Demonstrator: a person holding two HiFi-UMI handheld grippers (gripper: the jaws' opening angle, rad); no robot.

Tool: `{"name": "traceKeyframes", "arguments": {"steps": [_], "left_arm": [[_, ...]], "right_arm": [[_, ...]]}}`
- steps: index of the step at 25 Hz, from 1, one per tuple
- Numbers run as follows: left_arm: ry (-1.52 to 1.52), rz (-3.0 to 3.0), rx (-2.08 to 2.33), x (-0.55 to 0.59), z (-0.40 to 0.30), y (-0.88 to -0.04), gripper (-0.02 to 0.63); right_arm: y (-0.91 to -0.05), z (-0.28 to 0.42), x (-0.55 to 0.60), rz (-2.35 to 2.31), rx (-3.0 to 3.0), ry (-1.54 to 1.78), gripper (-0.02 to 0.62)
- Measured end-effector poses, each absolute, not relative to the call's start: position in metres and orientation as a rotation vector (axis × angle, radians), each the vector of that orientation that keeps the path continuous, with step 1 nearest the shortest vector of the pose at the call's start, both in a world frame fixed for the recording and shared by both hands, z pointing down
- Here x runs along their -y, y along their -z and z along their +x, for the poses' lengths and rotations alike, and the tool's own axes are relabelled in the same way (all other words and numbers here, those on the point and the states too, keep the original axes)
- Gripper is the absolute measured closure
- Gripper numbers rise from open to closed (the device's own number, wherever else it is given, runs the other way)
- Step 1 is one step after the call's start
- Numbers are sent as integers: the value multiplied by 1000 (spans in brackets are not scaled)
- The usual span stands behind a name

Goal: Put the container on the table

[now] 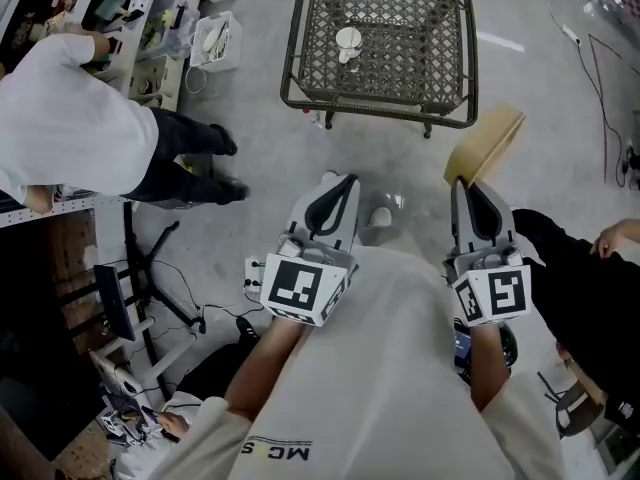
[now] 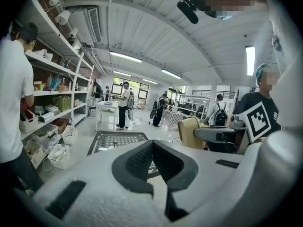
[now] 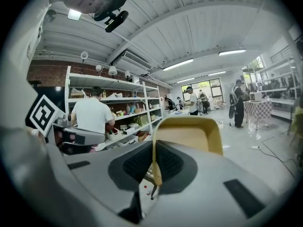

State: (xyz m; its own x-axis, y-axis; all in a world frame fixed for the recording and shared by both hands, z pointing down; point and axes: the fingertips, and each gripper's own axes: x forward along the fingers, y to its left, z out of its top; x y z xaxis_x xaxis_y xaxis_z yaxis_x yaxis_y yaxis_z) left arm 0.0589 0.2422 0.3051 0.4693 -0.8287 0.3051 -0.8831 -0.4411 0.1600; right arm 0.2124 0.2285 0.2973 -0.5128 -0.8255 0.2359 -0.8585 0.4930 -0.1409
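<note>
Carry step, I'd say. Left gripper [image 1: 336, 184], lower centre: jaws together, nothing between them. Right gripper [image 1: 470, 184], right of centre: jaws clamped on one wall of the yellow container [image 1: 487, 143], held in the air past the tips. Table [image 1: 380, 109] at top centre, well apart, small white item [image 1: 348, 40] on it. Next move calls for reaching over bare mesh, lowering, then releasing.

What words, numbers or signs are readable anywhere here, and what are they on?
"MC": on the person's white shirt; the letters beside it are unclear.
Left gripper and right gripper: their cubes carry square black-and-white patterns, no words.
Shelves: box labels too small to read.
Yellow container: no print visible.
</note>
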Motion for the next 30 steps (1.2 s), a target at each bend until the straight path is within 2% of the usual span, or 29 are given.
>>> {"name": "traceKeyframes", "arguments": {"steps": [7,30], "left_arm": [[-242,2408,1471,-202,47,-311,583],[-236,2510,1213,55,-31,-321,583]], "right_arm": [[-310,202,-192,1452,2570,-382,561],[-343,115,30,1579,2342,-454,561]]}}
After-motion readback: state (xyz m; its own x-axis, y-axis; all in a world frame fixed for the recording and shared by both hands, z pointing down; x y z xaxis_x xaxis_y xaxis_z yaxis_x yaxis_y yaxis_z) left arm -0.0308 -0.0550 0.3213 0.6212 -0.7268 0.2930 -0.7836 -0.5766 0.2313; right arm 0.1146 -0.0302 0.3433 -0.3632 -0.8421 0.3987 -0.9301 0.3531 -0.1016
